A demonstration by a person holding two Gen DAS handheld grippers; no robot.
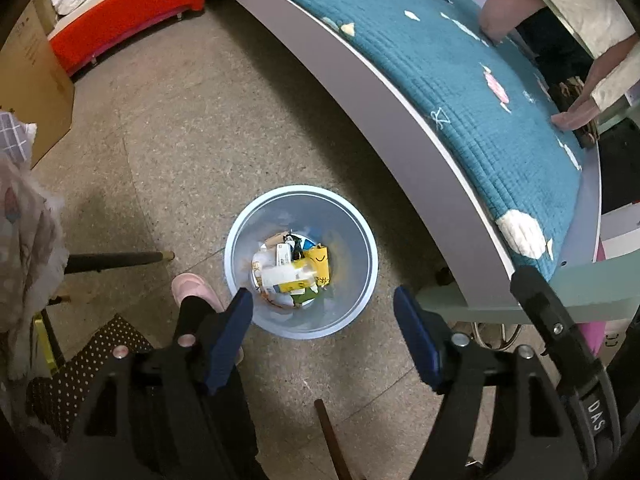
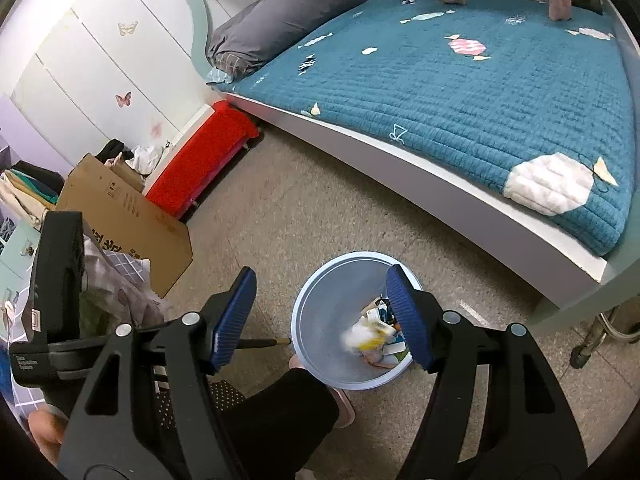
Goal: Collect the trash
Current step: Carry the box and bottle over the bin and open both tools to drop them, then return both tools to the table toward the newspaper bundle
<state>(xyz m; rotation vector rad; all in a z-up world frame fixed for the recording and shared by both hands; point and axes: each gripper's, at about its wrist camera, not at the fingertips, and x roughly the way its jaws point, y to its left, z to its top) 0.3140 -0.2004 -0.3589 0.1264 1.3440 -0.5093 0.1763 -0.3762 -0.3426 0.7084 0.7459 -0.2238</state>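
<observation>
Risk notes — left gripper [image 1: 323, 322] above pale blue bin [image 1: 240, 236], jaws spread, nothing between pads; no earlier view to compare. Right gripper [image 2: 322, 320] likewise spread and empty, hanging near the bin rim [image 2: 298, 308]. Trash now: white-and-yellow scrap [image 1: 288, 276], blurred in both views, judged mid-drop or just landed on the wrappers and cartons at the bin bottom. Possible failures: light paper drifting and catching the rim or landing on the floor [image 1: 180, 140]; bin tipped by a finger [image 2: 406, 320] swinging low, or by the pink slipper [image 1: 196, 288] just beside it. Further trash on the floor not made out in either view — easy to miss pieces under the bed edge [image 1: 360, 92] or behind the cardboard box [image 2: 132, 216].
</observation>
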